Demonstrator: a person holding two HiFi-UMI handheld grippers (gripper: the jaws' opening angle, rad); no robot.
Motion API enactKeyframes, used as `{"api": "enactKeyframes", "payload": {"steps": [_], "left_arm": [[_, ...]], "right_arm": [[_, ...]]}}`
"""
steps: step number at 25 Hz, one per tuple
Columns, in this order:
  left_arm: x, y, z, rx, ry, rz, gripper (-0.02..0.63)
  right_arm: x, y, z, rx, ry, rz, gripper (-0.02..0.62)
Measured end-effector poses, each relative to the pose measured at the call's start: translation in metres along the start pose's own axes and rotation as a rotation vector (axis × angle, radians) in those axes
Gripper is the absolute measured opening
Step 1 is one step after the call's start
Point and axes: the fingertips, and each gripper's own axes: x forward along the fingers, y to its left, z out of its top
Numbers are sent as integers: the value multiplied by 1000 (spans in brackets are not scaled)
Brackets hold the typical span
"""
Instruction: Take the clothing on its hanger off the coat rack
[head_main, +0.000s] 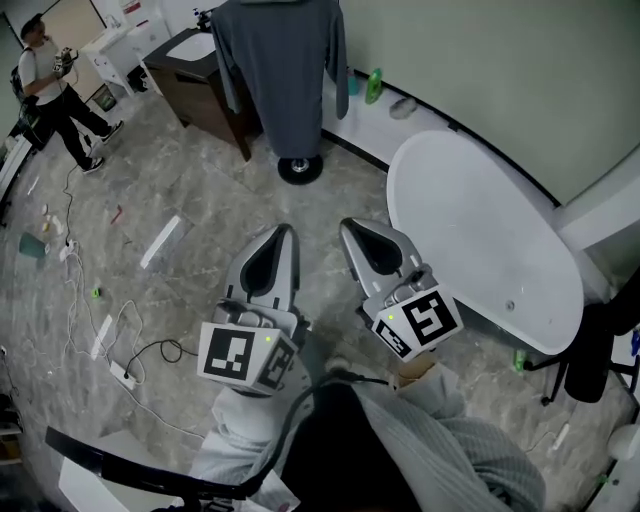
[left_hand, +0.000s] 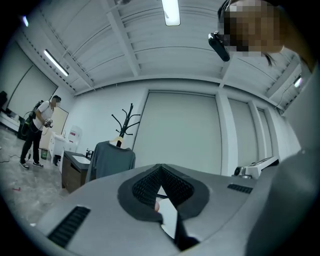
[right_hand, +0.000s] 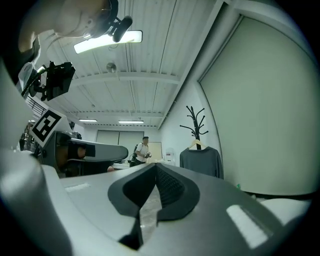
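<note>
A grey long-sleeved top hangs on a pale wooden hanger from a black coat rack with a round black base. The rack also shows in the left gripper view, the top below its branches. My left gripper and right gripper are held side by side near my body, well short of the rack, both pointing toward it. Both are shut with nothing between the jaws.
A white oval table stands to the right of the rack. A dark wooden cabinet sits behind the rack on the left. A person stands at the far left. Cables and a power strip lie on the floor.
</note>
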Motion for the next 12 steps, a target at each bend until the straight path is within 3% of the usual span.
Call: {"api": "enactKeyframes", "payload": {"steps": [6,12], "left_arm": [[49,69,-3,14,7,7,5],[139,162,36,42,-13,-29,5]], "right_arm": [[79,-28,-18,0,1,6,2],[205,-75,-4,-26,-23,-13,2]]}}
